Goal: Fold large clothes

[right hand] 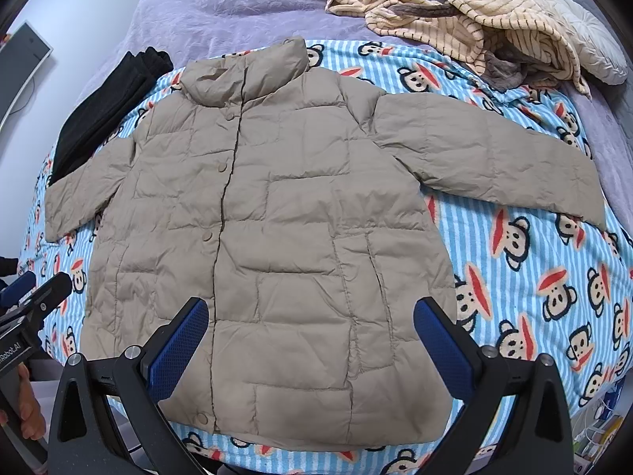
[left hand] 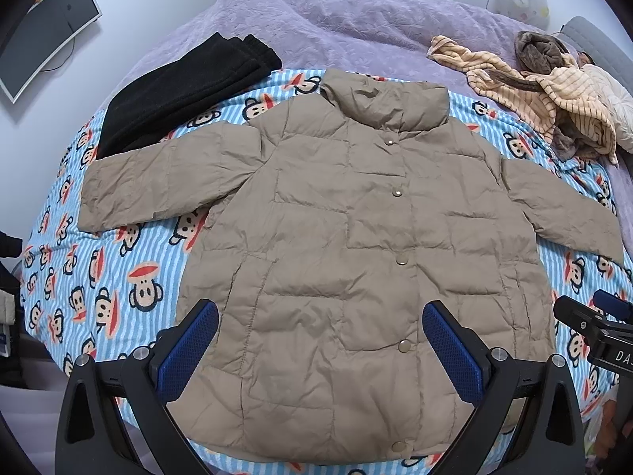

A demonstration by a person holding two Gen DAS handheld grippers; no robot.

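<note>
A: I'm seeing my left gripper (left hand: 320, 340) and right gripper (right hand: 310, 336) both gaping wide, holding nothing, hovering over the hem.

B: And the garment?

A: The beige quilted puffer jacket (left hand: 356, 245) is lying flat, buttoned, sleeves spread, on the blue-striped monkey-print blanket (left hand: 118, 277). Folded black trousers (left hand: 178, 95) are lying beside its left sleeve.

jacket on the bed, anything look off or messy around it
The tan jacket lies flat, snapped shut, sleeves spread. Only the striped clothes heap beyond its collar is crumpled; the black garment is folded.
</note>
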